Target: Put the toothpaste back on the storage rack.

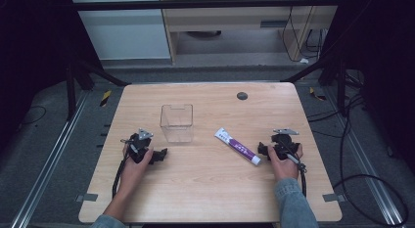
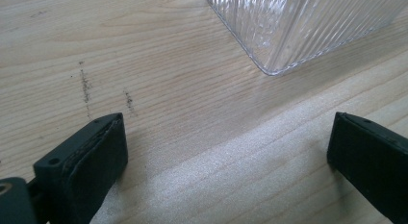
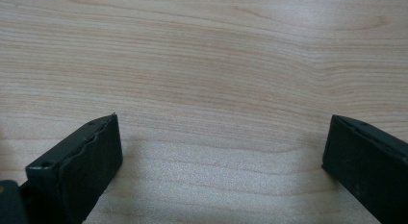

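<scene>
I had both hand-held grippers resting on the table (image 1: 210,189), jaws wide and empty: the left hand-held gripper (image 1: 161,153) just beside the clear box (image 1: 176,122), the right hand-held gripper (image 1: 263,149) near the toothpaste tube (image 1: 237,146), probably to pick it up.

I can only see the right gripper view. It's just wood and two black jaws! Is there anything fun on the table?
Observer: Yes, a purple and white tube lies flat on the table, just beside your right hand-held gripper.
Operator: Ooh! Anything else?
Observer: A clear plastic box stands upright near the middle of the table, apart from the tube.
Operator: What's the other hand doing?
Observer: The left hand-held gripper rests on the wood near the box's corner, its jaws wide apart with nothing between them.
</scene>
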Available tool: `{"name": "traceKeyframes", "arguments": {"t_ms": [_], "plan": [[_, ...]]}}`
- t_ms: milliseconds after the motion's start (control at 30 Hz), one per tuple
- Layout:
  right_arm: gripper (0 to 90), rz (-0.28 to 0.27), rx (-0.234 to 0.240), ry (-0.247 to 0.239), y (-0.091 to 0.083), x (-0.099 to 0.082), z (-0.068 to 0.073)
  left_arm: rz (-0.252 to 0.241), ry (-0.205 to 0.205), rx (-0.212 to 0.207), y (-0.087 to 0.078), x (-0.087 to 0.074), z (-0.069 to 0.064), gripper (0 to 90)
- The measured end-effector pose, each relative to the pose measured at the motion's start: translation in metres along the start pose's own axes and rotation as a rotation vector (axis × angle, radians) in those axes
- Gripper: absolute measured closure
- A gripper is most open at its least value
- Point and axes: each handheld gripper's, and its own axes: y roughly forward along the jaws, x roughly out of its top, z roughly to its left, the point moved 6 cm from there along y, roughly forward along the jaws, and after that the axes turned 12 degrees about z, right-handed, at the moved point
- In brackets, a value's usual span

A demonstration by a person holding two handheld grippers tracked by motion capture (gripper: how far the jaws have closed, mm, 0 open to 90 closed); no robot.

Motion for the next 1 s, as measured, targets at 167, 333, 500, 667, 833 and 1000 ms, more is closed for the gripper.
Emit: {"name": "traceKeyframes", "arguments": {"t_ms": [167, 333, 500, 667, 833, 1000], "plan": [[0.5, -0.001, 0.000, -0.010, 0.000, 0.000, -0.001, 0.002, -0.011, 0.000, 0.001, 0.002, 0.000, 0.0], [1.9, -0.003, 0.020, -0.033, -0.001, -0.002, -0.001, 0.001, -0.026, 0.010, 0.003, 0.004, 0.001, 0.0], [14.1, -0.004, 0.006, -0.074, -0.010, 0.000, -0.006, 0.001, -0.029, 0.012, 0.003, 0.004, 0.000, 0.0], [17.9, -0.045, 0.026, -0.183, -0.046, 0.010, 0.006, 0.001, -0.029, 0.012, 0.003, 0.004, 0.000, 0.0], [23.5, -0.063, 0.090, -0.291, -0.072, 0.018, 0.034, 0.001, -0.026, 0.009, 0.003, 0.004, 0.001, 0.0], [29.7, -0.030, 0.162, -0.373, -0.082, 0.017, 0.066, 0.000, -0.024, 0.008, 0.003, 0.005, 0.001, 0.0]]}}
